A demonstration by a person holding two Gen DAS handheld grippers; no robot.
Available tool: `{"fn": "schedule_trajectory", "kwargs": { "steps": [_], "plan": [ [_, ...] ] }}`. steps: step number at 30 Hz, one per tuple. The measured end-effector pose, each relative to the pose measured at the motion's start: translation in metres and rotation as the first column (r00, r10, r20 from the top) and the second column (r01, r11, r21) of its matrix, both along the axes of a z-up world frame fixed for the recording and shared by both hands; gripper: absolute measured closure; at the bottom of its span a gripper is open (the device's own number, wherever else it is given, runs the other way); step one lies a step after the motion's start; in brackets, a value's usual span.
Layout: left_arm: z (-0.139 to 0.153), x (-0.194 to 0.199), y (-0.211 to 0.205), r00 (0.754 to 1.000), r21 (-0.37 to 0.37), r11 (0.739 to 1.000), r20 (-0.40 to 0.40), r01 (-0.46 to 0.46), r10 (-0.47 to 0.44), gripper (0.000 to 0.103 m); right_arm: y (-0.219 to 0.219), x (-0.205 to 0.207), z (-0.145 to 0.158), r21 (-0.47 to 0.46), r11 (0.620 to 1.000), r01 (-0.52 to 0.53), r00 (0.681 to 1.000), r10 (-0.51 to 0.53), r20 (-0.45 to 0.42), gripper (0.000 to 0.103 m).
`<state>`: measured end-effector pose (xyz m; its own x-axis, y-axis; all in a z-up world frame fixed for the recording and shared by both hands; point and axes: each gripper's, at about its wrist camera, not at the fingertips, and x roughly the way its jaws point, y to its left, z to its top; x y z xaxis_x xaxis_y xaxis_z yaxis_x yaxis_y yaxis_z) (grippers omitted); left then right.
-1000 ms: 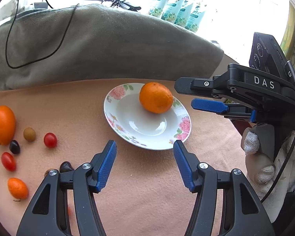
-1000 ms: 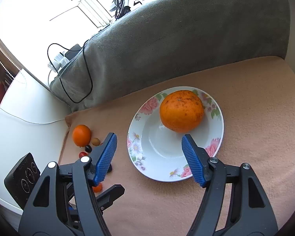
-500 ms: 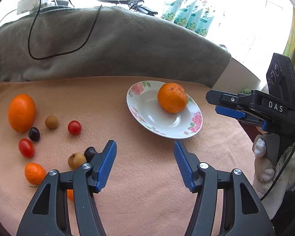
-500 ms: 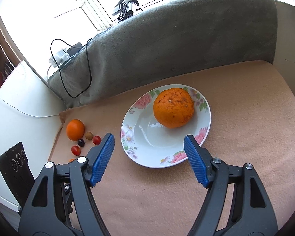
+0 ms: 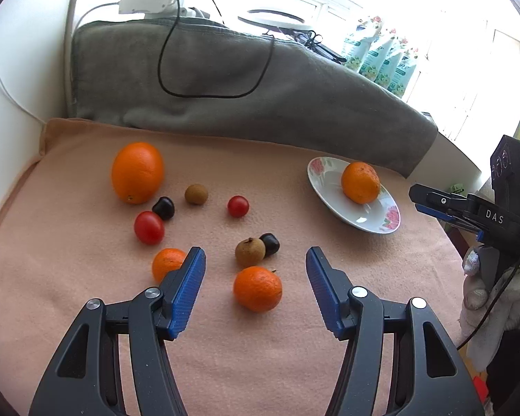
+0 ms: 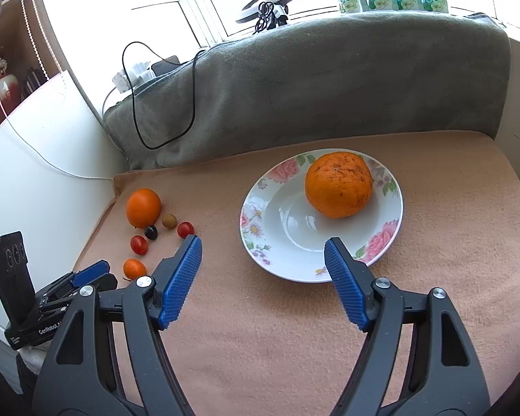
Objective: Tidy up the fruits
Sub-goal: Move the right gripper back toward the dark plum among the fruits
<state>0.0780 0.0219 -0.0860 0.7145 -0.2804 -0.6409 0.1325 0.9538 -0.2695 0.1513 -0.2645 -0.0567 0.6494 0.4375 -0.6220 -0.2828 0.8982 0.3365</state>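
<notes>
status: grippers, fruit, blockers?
Left gripper open over a mandarin. Right gripper open, empty. One orange on plate. Nothing blocking.

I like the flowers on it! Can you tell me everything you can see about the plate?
The plate is round, shallow and glossy white, like glazed china, with pink roses, small white flowers and green leaves painted round its rim. It lies flat and right way up on the peach cloth, near the grey blanket. One big orange rests inside it, toward the far edge; the rest of the bowl is bare and shines with light. Neither gripper touches it.
</notes>
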Motion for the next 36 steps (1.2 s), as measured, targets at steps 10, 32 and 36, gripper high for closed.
{"fn": "schedule_trajectory", "kwargs": {
  "steps": [10, 32, 36],
  "plan": [
    [-0.014, -0.013, 0.052, 0.993, -0.008, 0.994, -0.031, -0.113, 0.113, 0.043, 0.035, 0.003, -0.014, 0.025, 0.995, -0.099, 0.992, 0.101, -0.072, 0.027],
    [-0.037, -0.003, 0.067, 0.991, -0.077, 0.991, -0.089, -0.105, 0.098, 0.046, 0.115, 0.032, -0.064, -0.059, 0.958, -0.280, 0.942, 0.262, -0.212, 0.064],
    [-0.040, 0.001, 0.065, 0.991, -0.068, 0.993, -0.094, -0.099, 0.093, 0.048, 0.123, 0.035, -0.066, -0.045, 0.953, -0.301, 0.933, 0.285, -0.220, 0.065]
  ]
}}
